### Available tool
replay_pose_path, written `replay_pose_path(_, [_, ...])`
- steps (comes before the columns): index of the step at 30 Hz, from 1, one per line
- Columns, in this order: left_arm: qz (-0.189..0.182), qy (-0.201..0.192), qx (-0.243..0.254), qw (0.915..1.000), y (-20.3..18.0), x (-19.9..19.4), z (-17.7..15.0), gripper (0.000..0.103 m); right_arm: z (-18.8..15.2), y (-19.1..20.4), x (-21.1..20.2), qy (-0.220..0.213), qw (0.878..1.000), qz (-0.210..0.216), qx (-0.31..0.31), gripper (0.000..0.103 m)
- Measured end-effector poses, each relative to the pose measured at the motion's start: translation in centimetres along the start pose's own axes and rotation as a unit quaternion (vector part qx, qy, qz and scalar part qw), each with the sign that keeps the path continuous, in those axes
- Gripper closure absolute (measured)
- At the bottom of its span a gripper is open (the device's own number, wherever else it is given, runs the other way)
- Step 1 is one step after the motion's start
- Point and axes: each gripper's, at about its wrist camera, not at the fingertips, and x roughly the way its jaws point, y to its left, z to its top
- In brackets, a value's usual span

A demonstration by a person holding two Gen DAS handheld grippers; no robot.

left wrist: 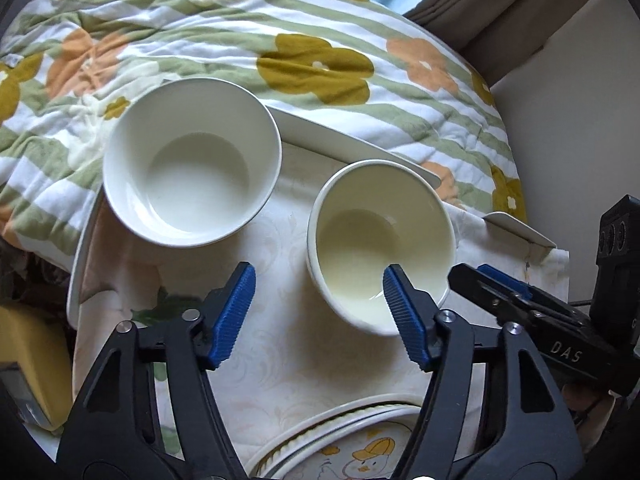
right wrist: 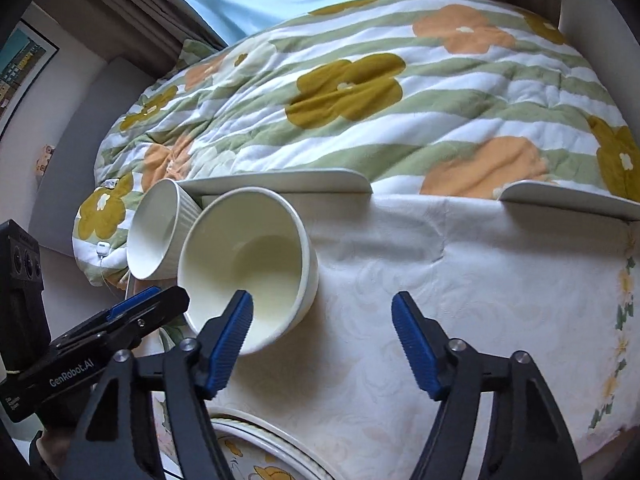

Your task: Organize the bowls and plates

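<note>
Two bowls stand on a cloth-covered tray table (left wrist: 288, 320). The white bowl (left wrist: 192, 164) is at the far left; it also shows in the right wrist view (right wrist: 154, 232). The cream bowl (left wrist: 380, 248) stands to its right and shows in the right wrist view (right wrist: 248, 268). My left gripper (left wrist: 318, 316) is open and empty, its right finger over the cream bowl's near rim. My right gripper (right wrist: 322, 334) is open and empty, its left finger over that same bowl's near rim. A plate with a duck picture (left wrist: 344, 444) lies below both grippers (right wrist: 256, 452).
A flowered quilt (left wrist: 248, 32) on a bed lies behind the table (right wrist: 400, 92). The tray's raised white rim (right wrist: 280, 182) runs along the far edge. The right gripper shows at the right of the left wrist view (left wrist: 532, 312). A yellow object (left wrist: 32, 364) sits at left.
</note>
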Motion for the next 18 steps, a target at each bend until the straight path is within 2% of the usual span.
replay_pose_path(3, [-0.007, 0.016, 0.016, 0.9997, -0.1, 1.8, 0.5, 0.053, -0.3, -0.1, 1.5, 0.011, 1.0, 0.004, 0.015, 0.047])
replay_pose_path(8, [-0.003, 0.021, 0.035, 0.9991, 0.1, 3.2, 1.1, 0.07, -0.5, 0.0, 2.6, 0.014, 0.999, 0.01, 0.031, 0.059])
replay_pose_path(9, [-0.005, 0.022, 0.037, 0.9991, 0.2, 3.3, 1.1, 0.079, -0.6, 0.0, 2.7, 0.014, 0.999, 0.01, 0.033, 0.063])
replay_pose_path(10, [-0.006, 0.024, 0.04, 0.9989, 0.1, 3.5, 1.2, 0.082, -0.6, 0.0, 2.8, 0.013, 0.999, 0.013, 0.036, 0.065])
replay_pose_path(14, [0.001, 0.022, 0.056, 0.9982, -0.3, 3.5, 1.3, 0.087, -0.5, 0.8, 2.8, 0.007, 0.999, 0.023, 0.031, 0.083])
replay_pose_path(18, [0.002, 0.019, 0.058, 0.9981, -0.4, 3.3, 1.3, 0.087, -0.6, 1.4, 2.8, 0.005, 1.0, 0.009, 0.021, 0.083])
